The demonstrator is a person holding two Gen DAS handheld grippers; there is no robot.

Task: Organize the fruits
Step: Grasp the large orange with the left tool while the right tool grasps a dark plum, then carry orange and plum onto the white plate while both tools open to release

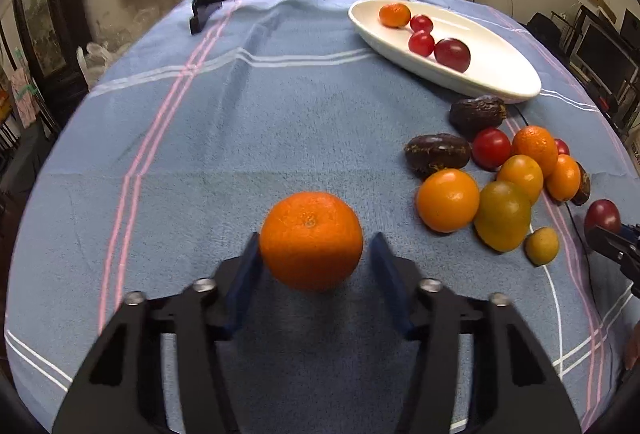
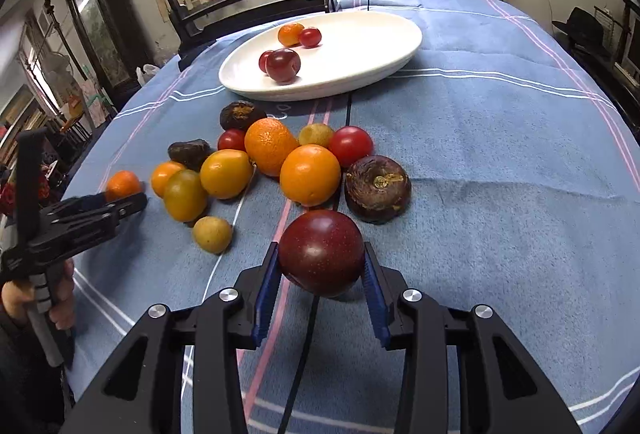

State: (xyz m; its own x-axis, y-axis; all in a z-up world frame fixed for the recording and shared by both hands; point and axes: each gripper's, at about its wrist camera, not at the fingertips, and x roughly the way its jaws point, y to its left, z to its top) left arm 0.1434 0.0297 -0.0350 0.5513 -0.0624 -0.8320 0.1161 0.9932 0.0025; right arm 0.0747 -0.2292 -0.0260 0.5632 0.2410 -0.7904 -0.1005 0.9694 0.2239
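Fruits lie on a blue striped tablecloth [image 2: 500, 162]; nearest, the right gripper [image 2: 322, 266] clamps a dark red plum [image 2: 322, 252], both blue pads against its sides; the left gripper [image 1: 312, 254] brackets an orange tangerine [image 1: 311, 240], one pad touching, the other just beside it, so a firm grip cannot be told; beyond, a heap of oranges, tomatoes and dark wrinkled fruit [image 2: 276, 162] sits mid-table; farther back, a white oval dish [image 2: 360, 74] holds four small fruits.
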